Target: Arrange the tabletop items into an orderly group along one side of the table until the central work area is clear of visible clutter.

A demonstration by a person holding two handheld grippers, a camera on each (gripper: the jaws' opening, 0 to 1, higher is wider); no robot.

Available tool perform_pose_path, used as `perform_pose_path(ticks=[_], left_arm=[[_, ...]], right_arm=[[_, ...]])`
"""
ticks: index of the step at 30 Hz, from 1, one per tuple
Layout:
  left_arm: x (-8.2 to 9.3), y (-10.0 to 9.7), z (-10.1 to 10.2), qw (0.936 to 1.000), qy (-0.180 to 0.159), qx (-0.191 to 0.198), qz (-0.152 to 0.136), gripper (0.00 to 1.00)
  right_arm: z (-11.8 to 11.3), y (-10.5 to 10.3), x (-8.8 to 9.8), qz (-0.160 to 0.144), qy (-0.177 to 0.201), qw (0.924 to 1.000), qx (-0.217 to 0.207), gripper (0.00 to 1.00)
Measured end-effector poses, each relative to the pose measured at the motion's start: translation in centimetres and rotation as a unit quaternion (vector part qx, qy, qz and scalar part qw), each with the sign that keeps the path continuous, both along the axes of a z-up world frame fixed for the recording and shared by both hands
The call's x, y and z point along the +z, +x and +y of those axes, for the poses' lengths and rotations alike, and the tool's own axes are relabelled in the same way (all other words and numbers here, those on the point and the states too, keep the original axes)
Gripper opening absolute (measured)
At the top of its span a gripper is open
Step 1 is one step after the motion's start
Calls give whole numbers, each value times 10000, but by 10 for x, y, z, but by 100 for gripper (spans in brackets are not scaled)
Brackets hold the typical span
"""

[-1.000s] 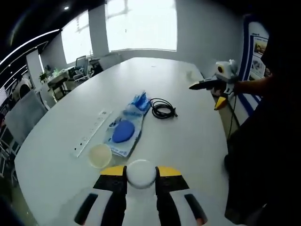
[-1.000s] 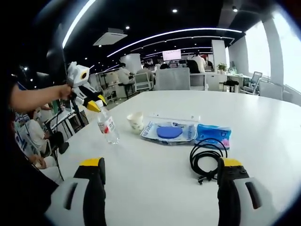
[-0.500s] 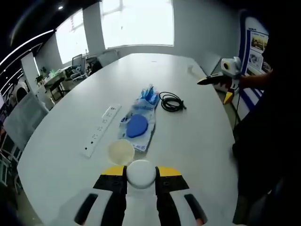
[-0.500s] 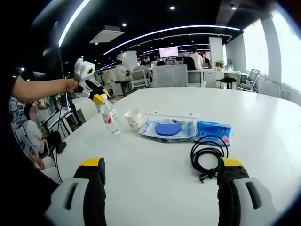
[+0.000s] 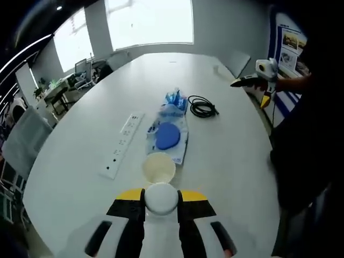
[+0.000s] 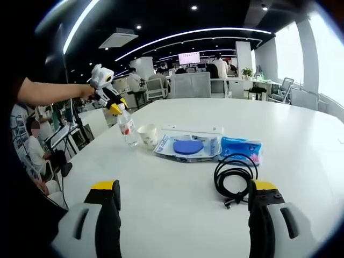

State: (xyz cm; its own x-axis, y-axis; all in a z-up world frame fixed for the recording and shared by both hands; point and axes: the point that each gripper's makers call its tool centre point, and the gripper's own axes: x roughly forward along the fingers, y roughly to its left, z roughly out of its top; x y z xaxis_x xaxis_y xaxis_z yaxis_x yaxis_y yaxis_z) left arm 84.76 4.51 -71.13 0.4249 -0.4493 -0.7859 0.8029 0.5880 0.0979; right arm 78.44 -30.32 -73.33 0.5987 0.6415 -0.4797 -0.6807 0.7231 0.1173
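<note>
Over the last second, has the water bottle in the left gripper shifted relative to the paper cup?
Yes. In the right gripper view the water bottle, held by the left gripper, has closed in on the paper cup and now stands just beside it.

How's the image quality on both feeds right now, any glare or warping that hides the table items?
Left gripper view: the windows are blown out white, but the paper cup and black cable stay readable; fisheye bends the table edge. Right gripper view: bright window at the right, dark ceiling; the bottle held by the left hand-held gripper is small yet sharp.
</note>
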Motion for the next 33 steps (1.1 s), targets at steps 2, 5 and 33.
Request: perform_pose_path(ticks=[2,5,33], left_arm=[[-2,2,1,10000,34,-47,5,19],[-6,9,8,9998,84,-151,54,19],[-17,22,7,9928,284,-1047,505,20]], right_arm=[[-1,2,-1,8,-23,10000,-26,96],[-1,4,-3,22,-37,10000,-59,96],[8,19,-15,126,-230,9996,-131,95]])
